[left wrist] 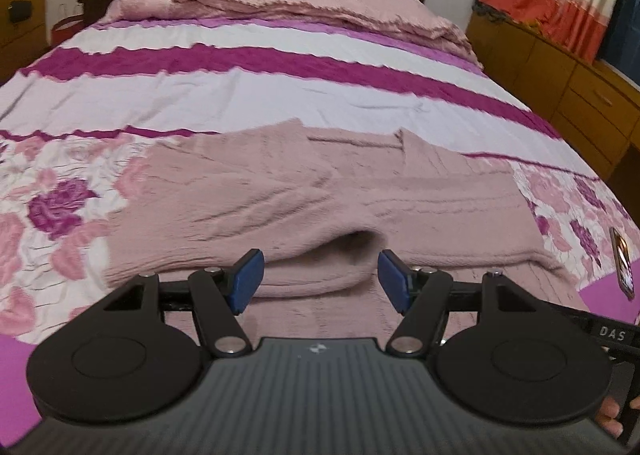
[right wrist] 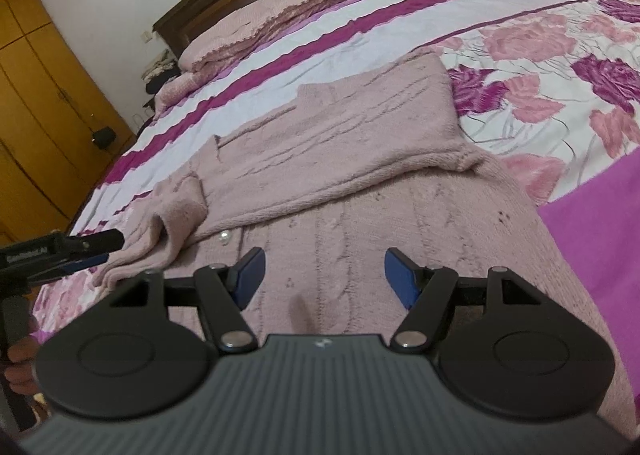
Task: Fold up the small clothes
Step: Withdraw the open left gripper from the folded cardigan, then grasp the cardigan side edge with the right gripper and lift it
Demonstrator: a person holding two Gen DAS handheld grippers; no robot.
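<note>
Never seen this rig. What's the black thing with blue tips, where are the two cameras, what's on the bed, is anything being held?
There is no robot arm here. A person holds a hand-held two-finger gripper in each hand, and each gripper carries a fisheye camera looking forward along its fingers. That is why black hardware fills the bottom of both pictures.

The left wrist view shows the left gripper; the blue parts are its finger pads. The right wrist view shows the right gripper, and the left one pokes in at its left edge.

On the floral bedspread lies a pink knitted cardigan with a pearl-like button. Both sleeves are folded across its body. A phone lies near the bed's right edge.

Nothing is held: both grippers stand open above the knit with empty space between the pads.
</note>
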